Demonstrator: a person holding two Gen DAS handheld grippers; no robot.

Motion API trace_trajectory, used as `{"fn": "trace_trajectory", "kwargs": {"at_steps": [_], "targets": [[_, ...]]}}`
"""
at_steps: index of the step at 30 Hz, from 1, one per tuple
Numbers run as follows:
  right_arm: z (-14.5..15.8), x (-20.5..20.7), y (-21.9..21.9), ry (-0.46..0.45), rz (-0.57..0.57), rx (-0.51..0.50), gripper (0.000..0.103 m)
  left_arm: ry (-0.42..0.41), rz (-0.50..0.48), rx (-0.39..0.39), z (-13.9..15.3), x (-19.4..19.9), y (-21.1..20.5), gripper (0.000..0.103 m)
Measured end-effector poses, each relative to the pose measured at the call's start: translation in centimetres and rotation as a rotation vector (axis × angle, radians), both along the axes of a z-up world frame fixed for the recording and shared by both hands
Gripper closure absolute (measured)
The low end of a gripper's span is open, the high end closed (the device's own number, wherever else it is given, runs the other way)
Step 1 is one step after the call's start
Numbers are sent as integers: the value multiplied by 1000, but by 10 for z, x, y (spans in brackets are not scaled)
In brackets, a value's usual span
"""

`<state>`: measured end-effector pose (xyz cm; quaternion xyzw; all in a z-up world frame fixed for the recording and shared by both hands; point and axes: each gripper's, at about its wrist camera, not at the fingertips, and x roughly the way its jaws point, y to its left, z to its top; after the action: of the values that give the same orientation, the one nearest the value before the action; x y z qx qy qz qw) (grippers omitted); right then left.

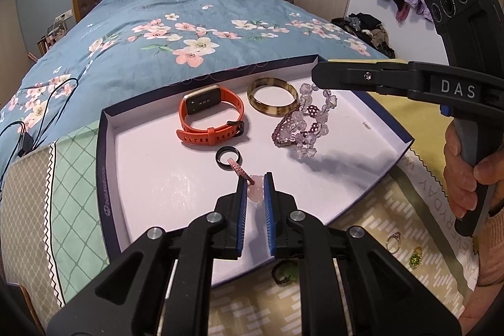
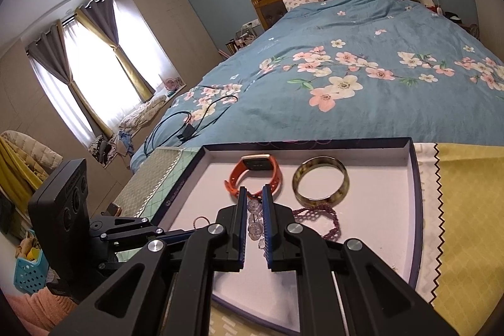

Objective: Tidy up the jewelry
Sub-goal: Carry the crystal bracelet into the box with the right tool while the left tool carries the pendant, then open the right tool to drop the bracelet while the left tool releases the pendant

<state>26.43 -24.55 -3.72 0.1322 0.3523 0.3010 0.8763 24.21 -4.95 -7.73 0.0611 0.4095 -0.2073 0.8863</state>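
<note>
Jewelry everywhere on this bedside setup! Nearest, two rings (image 1: 393, 241) and a green piece (image 1: 416, 256) lie loose on the cloth (image 1: 362, 244). Over the tray (image 1: 107, 178), the left gripper (image 1: 255, 178) clenches a pink pendant (image 1: 255, 192), its cord reaching the black ring (image 1: 229, 157). Further in, the right gripper (image 2: 253, 192) is clamped on the clear bead bracelet (image 1: 310, 122), dangling above a purple chain (image 2: 324, 218). Beyond sit the orange watch (image 1: 209, 115) and bangle (image 1: 272, 96), then the bed (image 1: 189, 30).
</note>
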Motion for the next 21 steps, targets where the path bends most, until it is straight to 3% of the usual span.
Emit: {"fn": "trace_trajectory", "kwargs": {"at_steps": [15,21], "targets": [[-18,14,-11,54,-72,-22,95,75,-5,1,-20,28,-9,92],[-23,17,-12,64,-90,-44,93,62,-9,-7,-18,31,-11,91]]}}
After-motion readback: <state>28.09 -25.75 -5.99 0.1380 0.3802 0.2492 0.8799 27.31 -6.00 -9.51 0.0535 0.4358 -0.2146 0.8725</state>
